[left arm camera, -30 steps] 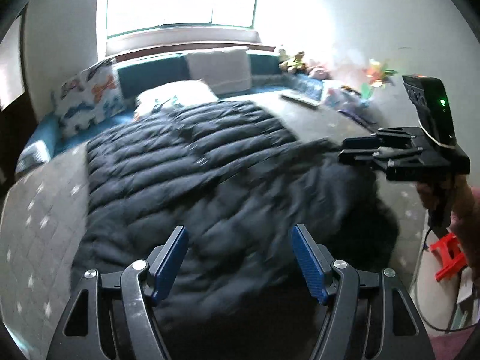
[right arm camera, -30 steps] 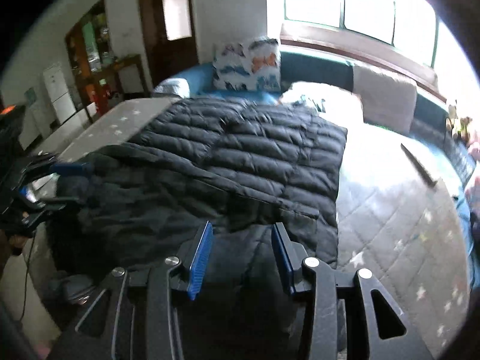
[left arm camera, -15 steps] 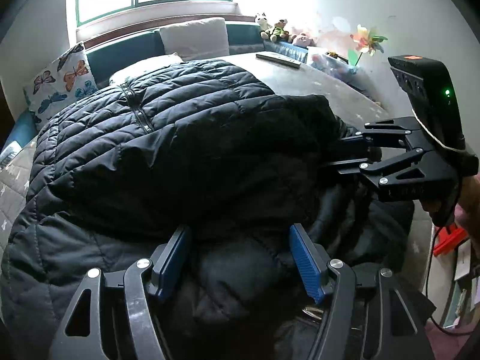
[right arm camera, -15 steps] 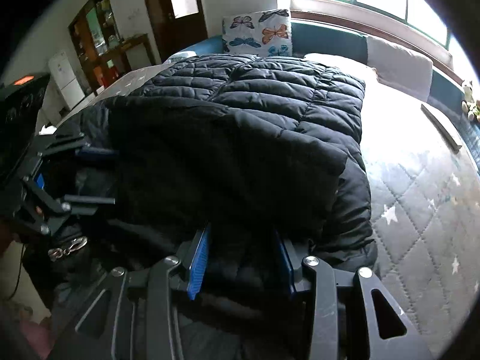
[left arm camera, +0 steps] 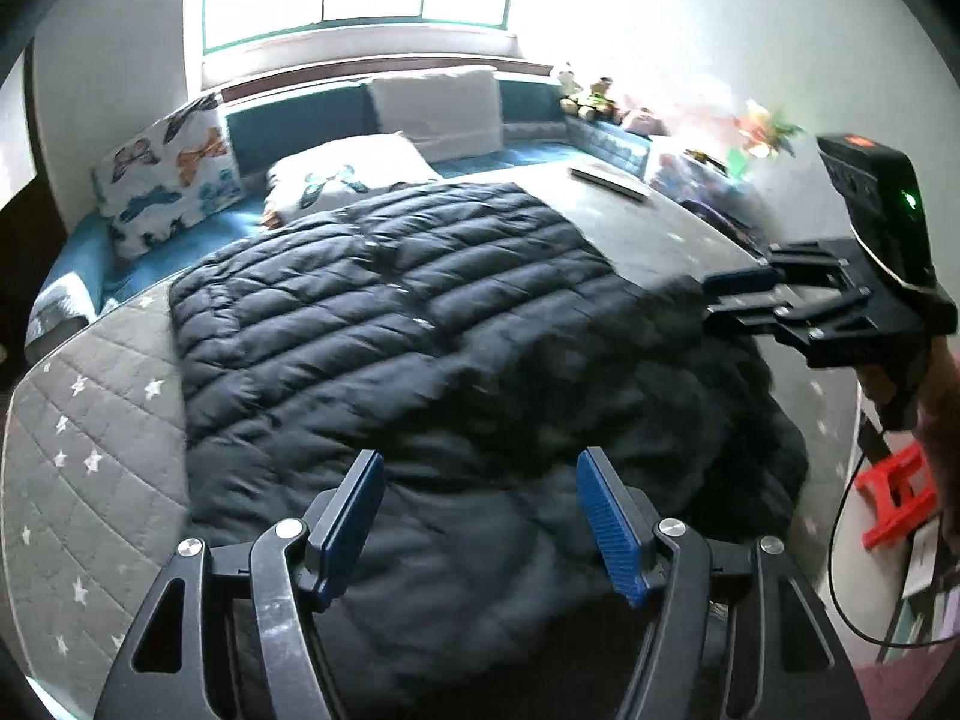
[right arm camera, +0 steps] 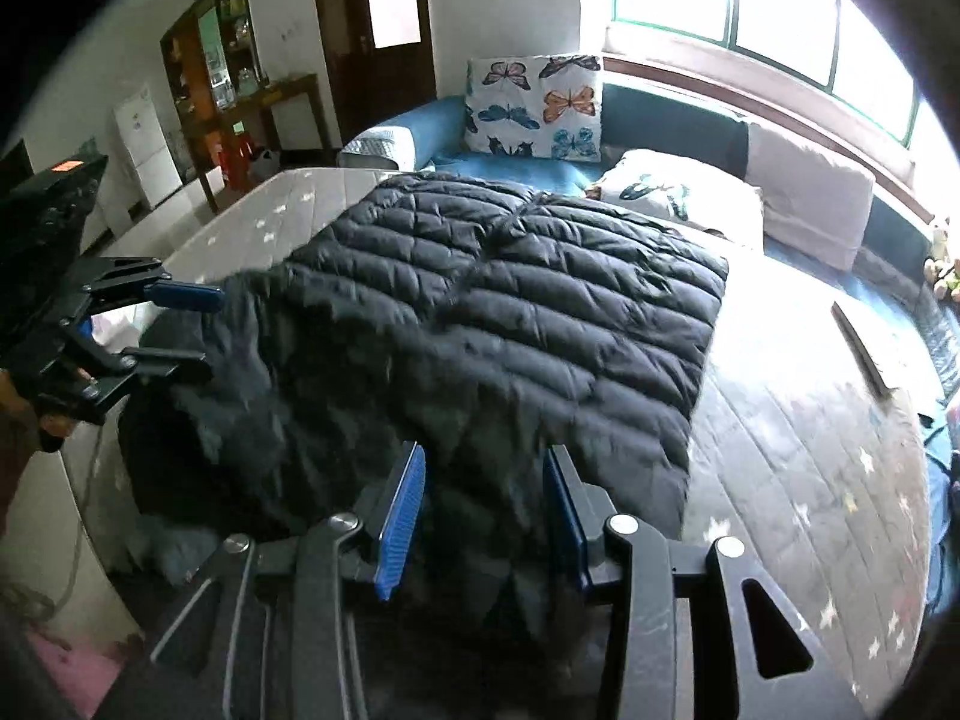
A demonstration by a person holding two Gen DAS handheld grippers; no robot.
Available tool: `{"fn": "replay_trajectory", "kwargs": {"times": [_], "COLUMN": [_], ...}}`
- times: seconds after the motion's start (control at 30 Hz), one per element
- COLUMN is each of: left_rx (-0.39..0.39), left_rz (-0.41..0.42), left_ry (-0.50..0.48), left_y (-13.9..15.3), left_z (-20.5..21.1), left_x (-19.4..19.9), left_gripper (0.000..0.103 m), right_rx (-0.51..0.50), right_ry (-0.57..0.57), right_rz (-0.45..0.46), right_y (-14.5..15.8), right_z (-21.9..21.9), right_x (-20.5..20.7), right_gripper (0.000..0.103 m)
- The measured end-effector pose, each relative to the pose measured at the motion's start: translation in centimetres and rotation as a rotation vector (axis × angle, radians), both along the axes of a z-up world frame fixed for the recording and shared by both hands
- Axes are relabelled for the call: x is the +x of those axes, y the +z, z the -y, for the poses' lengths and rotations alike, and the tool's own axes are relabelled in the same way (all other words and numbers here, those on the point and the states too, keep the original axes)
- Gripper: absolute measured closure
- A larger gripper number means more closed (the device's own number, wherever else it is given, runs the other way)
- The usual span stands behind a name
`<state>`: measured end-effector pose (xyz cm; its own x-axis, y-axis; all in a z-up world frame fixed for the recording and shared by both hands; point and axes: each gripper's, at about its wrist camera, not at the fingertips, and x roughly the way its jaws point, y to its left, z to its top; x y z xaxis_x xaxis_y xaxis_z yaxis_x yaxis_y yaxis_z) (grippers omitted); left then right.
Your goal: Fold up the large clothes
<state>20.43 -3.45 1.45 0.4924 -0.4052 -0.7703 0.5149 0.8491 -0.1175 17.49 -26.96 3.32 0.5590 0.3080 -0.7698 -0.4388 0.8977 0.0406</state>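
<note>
A large black quilted down jacket (left arm camera: 408,324) lies spread over the grey star-print bed (left arm camera: 90,438); it also shows in the right wrist view (right arm camera: 540,324). My left gripper (left arm camera: 480,516) is open over the jacket's near edge, with nothing held between its blue pads. It shows from the side in the right wrist view (right arm camera: 180,327), jaws apart at the jacket's left edge. My right gripper (right arm camera: 483,516) is open above the jacket's near right part. It shows in the left wrist view (left arm camera: 738,294) at the jacket's right edge.
A butterfly-print pillow (right arm camera: 534,105) and white pillows (left arm camera: 438,108) stand at the bed's far end under the window. A flat dark object (right arm camera: 861,348) lies on the bed's right side. A red stool (left arm camera: 894,492) stands on the floor to the right. Cabinets and a door (right arm camera: 372,18) stand at the far left.
Half a second ago the jacket's near part was lifted and bunched up high. Now it lies lower and flatter on the bed, and both grippers sit back from it at the near edge.
</note>
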Motion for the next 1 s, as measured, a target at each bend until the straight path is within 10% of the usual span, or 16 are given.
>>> {"fn": "replay_trajectory", "kwargs": {"times": [0.53,1.0], "left_rx": [-0.055,-0.101], "left_rz": [-0.155,-0.093], "left_ry": [-0.027,0.031], "left_y": [-7.0,-3.3], "left_z": [5.7,0.9], "left_x": [5.8,2.4], "left_gripper": [0.046,0.046], "right_rx": [-0.050,-0.002], "right_ry": [0.016,0.040], "right_rz": [-0.105,-0.131], "right_y": [-7.8,-6.4], "right_z": [-3.5,2.1], "right_x": [4.8,1.2], "right_gripper": [0.059,0.059]}}
